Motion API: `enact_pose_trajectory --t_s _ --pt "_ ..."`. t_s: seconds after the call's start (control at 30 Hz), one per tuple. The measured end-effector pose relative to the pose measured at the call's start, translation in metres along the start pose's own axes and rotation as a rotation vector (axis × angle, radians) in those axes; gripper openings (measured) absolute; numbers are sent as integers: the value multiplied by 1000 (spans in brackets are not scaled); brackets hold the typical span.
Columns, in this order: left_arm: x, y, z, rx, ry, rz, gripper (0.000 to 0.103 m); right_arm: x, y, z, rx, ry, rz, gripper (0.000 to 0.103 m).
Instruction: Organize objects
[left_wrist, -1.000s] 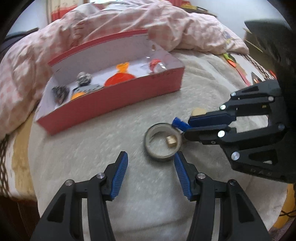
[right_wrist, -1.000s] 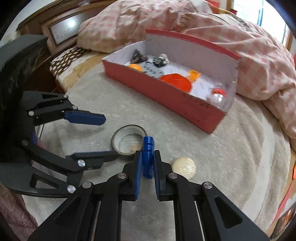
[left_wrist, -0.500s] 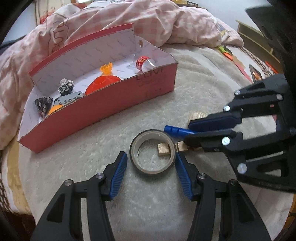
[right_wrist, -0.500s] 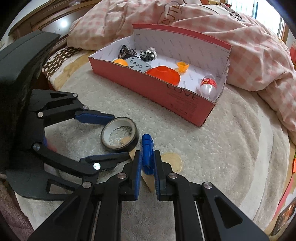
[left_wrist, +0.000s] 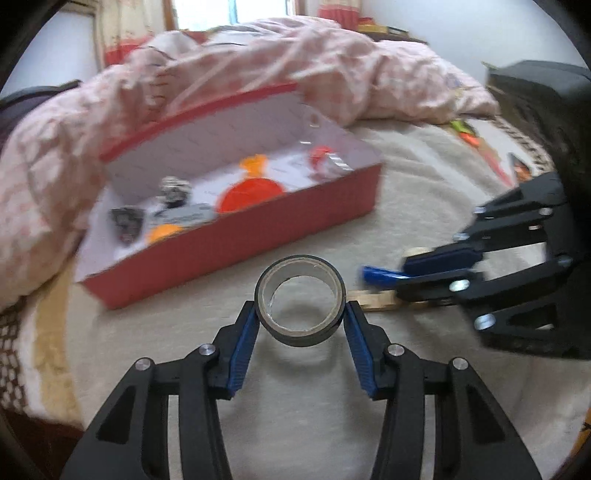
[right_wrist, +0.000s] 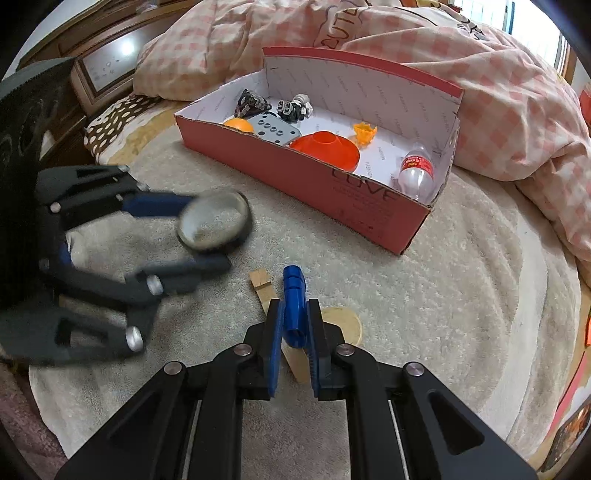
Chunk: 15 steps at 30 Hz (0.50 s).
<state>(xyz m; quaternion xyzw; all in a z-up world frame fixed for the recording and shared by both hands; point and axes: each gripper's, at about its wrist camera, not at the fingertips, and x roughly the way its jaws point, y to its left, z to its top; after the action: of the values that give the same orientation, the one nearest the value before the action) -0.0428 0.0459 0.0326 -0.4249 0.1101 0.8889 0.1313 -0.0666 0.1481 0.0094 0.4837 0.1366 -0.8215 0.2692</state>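
Observation:
My left gripper (left_wrist: 300, 317) is shut on a dark roll of tape (left_wrist: 300, 301) and holds it lifted off the beige blanket; it shows blurred in the right wrist view (right_wrist: 214, 219). My right gripper (right_wrist: 295, 326) is shut on a small blue cylinder (right_wrist: 294, 301), low over the blanket to the right of the tape; the cylinder also shows in the left wrist view (left_wrist: 380, 276). A red cardboard box (right_wrist: 351, 188) with a white inside lies beyond both grippers, also in the left wrist view (left_wrist: 236, 243).
The box holds an orange cone (right_wrist: 325, 149), a small bottle (right_wrist: 417, 173), a grey plate (right_wrist: 275, 129), an orange ball (right_wrist: 238, 125) and small toys. A wooden stick (right_wrist: 266, 291) and a wooden disc (right_wrist: 343, 325) lie under my right gripper. A pink checked quilt (right_wrist: 498, 85) is heaped behind.
My left gripper closed on the tape roll and lifted it off the blanket toward the box. The wooden stick it covered now lies bare. My right gripper still holds the blue cylinder.

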Motion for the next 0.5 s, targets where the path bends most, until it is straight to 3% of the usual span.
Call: enact_pose_trajectory --t_s 0.1,0.23,0.5 --pt "4 11 -5 -10 20 63 47 1 0 2 7 0 5 13" --pt "16 30 -12 -106 79 32 48 3 1 5 13 2 6 13" --pt "20 40 -17 -184 69 -7 53 6 2 12 21 8 6 14"
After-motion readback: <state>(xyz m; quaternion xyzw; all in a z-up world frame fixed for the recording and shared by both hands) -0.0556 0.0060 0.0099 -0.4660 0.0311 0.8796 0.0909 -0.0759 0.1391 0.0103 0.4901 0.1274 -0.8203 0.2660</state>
